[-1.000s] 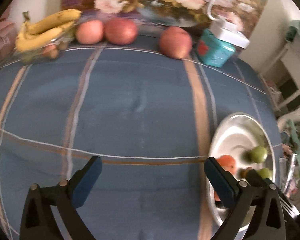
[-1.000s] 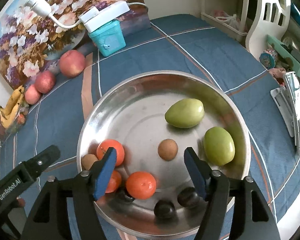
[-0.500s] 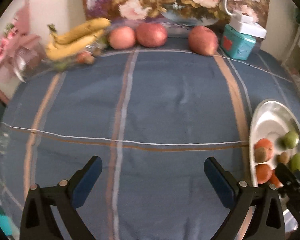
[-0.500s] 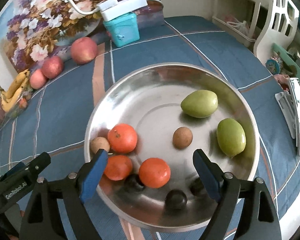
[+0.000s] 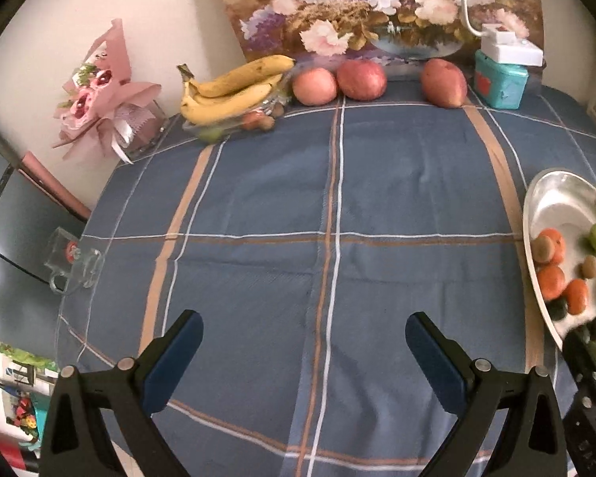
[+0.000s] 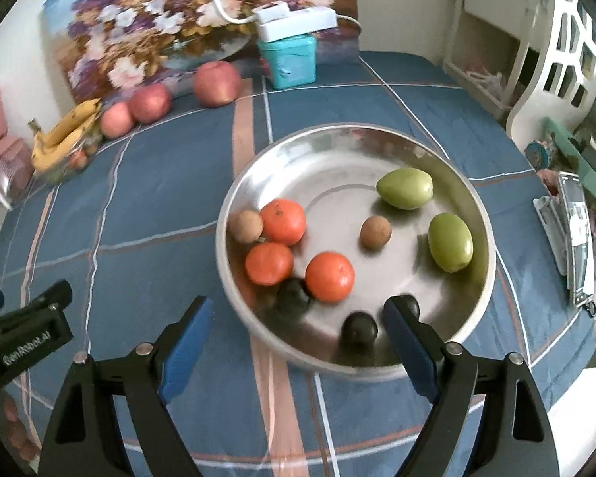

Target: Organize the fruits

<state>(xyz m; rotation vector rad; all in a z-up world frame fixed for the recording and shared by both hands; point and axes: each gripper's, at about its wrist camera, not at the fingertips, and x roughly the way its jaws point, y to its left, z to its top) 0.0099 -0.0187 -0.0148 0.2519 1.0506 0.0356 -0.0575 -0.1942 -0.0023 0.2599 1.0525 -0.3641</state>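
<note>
- Nearest to me, my right gripper (image 6: 298,342) hangs with its blue pads spread wide and nothing pinched; the near rim of the steel dish (image 6: 478,206) lies between the fingers, untouched as far as I can see.
- My left gripper (image 5: 304,351) is likewise spread wide and empty, over bare blue checked tablecloth (image 5: 258,206).
- In the right wrist view the left gripper's black body pokes in at the lower left, beside the dish but apart from it.
- At the dish's near edge I see dark round fruits: one (image 6: 359,328) just beside my right finger, another (image 6: 294,296) tucked under the oranges.
- Next come three oranges (image 6: 329,276), clustered on the dish's left half, two of them touching or nearly so.
- A small brown fruit (image 6: 245,225) leans against the far orange; a second brown one (image 6: 375,232) sits alone near the middle.
- Two green fruits (image 6: 450,241) lie on the right side, apart from each other.
- Further back, along the table's far edge, three red apples (image 5: 361,79) sit in a loose row, one set apart toward a teal box (image 5: 500,83) with a white power strip on top.
- A bunch of bananas (image 5: 230,93) rests at the left end on a clear container of small fruit.
- Behind everything, a flower painting (image 5: 357,8) leans on the wall, and a pink bouquet (image 5: 103,91) stands at the far left.
</note>
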